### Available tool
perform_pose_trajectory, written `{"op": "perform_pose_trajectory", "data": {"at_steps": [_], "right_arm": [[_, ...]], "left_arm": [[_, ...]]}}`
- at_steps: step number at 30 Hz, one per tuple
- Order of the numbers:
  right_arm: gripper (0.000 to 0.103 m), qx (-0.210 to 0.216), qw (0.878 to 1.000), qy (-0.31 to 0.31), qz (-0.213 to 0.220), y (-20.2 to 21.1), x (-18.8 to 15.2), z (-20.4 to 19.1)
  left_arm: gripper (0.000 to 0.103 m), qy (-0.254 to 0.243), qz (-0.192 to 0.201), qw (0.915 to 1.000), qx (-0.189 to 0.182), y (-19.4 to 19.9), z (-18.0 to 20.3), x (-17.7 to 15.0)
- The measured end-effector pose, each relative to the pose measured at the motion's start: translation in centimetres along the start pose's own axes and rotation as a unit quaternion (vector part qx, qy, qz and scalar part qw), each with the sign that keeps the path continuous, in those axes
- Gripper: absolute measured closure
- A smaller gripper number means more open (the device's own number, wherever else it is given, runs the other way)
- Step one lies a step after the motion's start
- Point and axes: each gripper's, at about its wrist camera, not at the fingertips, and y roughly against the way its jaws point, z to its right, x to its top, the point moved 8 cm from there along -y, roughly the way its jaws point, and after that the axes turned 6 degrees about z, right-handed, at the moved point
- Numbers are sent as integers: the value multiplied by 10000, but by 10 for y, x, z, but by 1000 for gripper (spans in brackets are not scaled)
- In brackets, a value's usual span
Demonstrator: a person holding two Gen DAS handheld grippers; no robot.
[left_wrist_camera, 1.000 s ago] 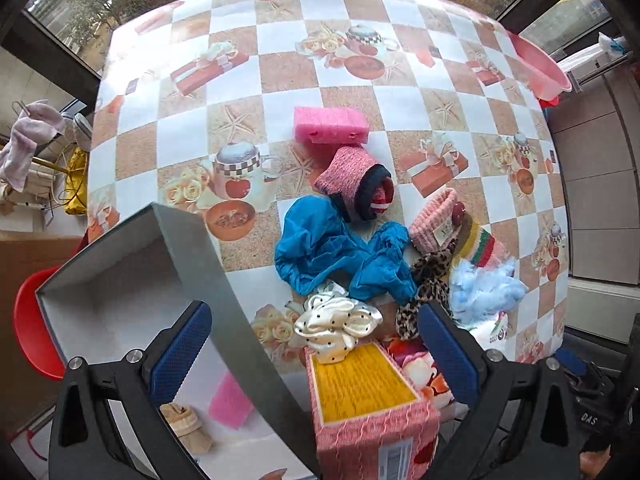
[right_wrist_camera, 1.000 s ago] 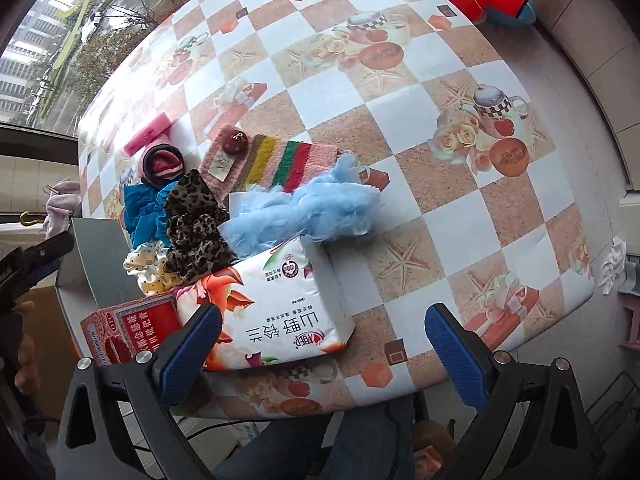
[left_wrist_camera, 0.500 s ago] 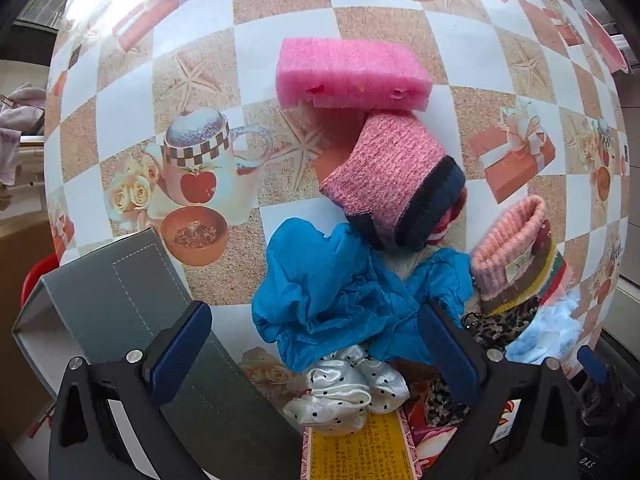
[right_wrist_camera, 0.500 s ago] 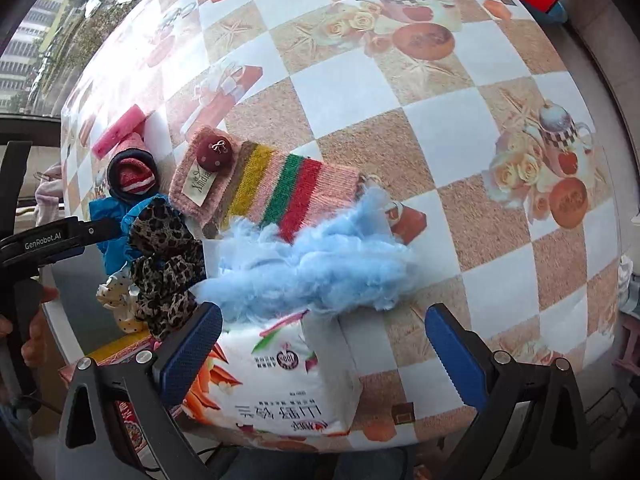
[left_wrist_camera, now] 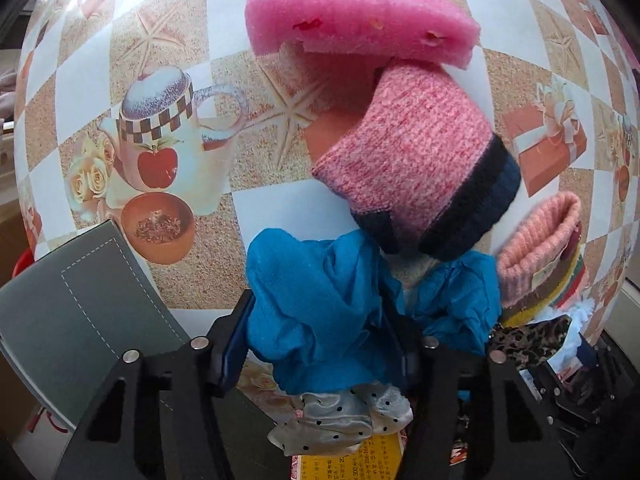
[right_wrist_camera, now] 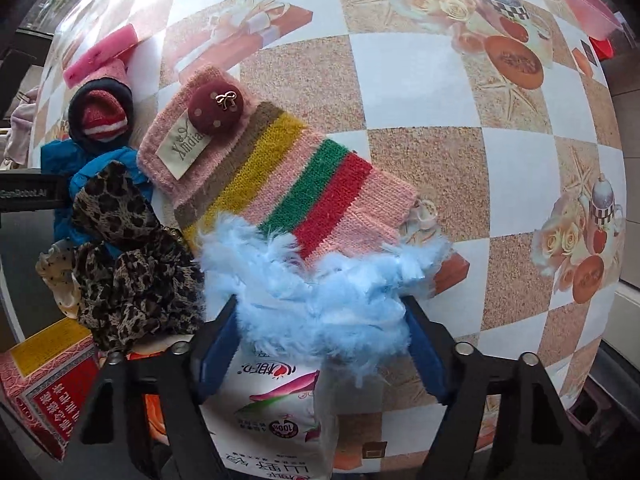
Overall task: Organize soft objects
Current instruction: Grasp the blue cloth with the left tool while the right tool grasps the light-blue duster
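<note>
Clearly the sorting has barely begun: nearly every soft thing lies loose on the surface (right_wrist_camera: 420, 80), and both tongs are only now taking their first hold.

In the left wrist view the left tongs (left_wrist_camera: 320, 344) are closing around the blue cloth (left_wrist_camera: 316, 304), which bunches up between the two blue pads at 6 o'clock; the pads look to be against the folds, though whether they grip firmly yet I cannot tell. Just above it, toward 1 o'clock, the pink knit hat (left_wrist_camera: 416, 160) with its dark band leans on the pink foam sponge (left_wrist_camera: 360, 20) at 12 o'clock. A white satin scrunchie (left_wrist_camera: 340, 424) with black dots sits below the blue cloth, and the grey box (left_wrist_camera: 72, 320) at 8 o'clock shows only its outer wall, so what it contains cannot be told.

In the right wrist view the right tongs (right_wrist_camera: 320, 340) are closing on the light blue fluffy piece (right_wrist_camera: 320, 292), whose fur fills the gap between the pads and spills over a tissue pack (right_wrist_camera: 276, 412). The striped knit piece (right_wrist_camera: 280, 176) lies just beyond at 12 o'clock, touching the fluff, and the leopard-print scrunchie (right_wrist_camera: 128, 256) is heaped at 9 o'clock.

As a judgement, two items are being picked up, none is visibly put away, and the hat, sponge, striped knit and both scrunchies remain to be dealt with.
</note>
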Motion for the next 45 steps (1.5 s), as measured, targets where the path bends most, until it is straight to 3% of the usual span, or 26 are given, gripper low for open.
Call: {"op": "perform_pose_trajectory", "data": {"at_steps": [1, 3, 9, 15, 17, 18, 22, 27, 29, 31, 32, 35, 37, 41, 42, 43, 45], "right_arm": [[49, 57, 10000, -6, 16, 3, 0, 0], [58, 199, 9997, -97, 97, 11, 0, 1], [83, 566, 9961, -473, 492, 41, 5, 12], [79, 854, 9932, -568, 559, 54, 0, 23], [53, 752, 9952, -113, 610, 58, -1, 22], [32, 620, 9956, 220, 665, 58, 1, 17], [31, 331, 9865, 1402, 785, 52, -1, -7], [31, 227, 9766, 2121, 284, 15, -3, -30], [46, -203, 9732, 2281, 230, 7, -3, -27], [77, -53, 9812, 1901, 330, 16, 1, -20], [81, 137, 9873, 1537, 384, 21, 5, -12], [81, 321, 9978, 206, 537, 33, 11, 40], [81, 406, 9951, -717, 548, 35, 9, 87], [80, 986, 9620, -2422, 783, 43, -3, 168], [71, 1181, 9546, -2604, 841, 46, -6, 178], [50, 1275, 9524, -2635, 848, 48, -8, 184], [30, 1108, 9626, -2258, 1004, 61, -11, 188]], "left_arm": [[59, -11, 25, 10000, -47, 0, 0, -1], [67, -66, 144, 9998, -107, 4, 0, -3], [69, -115, 779, 9967, -185, 31, -4, -4], [69, -320, 1092, 9933, -222, 52, 6, -10], [69, -283, 1166, 9924, -285, 60, 4, -14], [69, -271, 1212, 9918, -301, 66, 1, -17], [69, -215, 1388, 9893, -396, 80, -6, -23], [68, -68, 1481, 9880, -433, 103, -12, -30], [68, -1, 1501, 9876, -464, 109, -12, -35], [68, 46, 1529, 9870, -492, 118, -7, -30], [68, 49, 1542, 9867, -504, 120, -7, -32], [68, 50, 1578, 9859, -554, 123, -2, -36], [68, 40, 1588, 9855, -599, 123, 3, -39], [68, -30, 1625, 9848, -611, 124, 12, -43], [68, -34, 1623, 9847, -633, 125, 14, -44], [68, -33, 1618, 9846, -664, 125, 16, -46], [68, -31, 1619, 9843, -708, 127, 20, -48]]}}
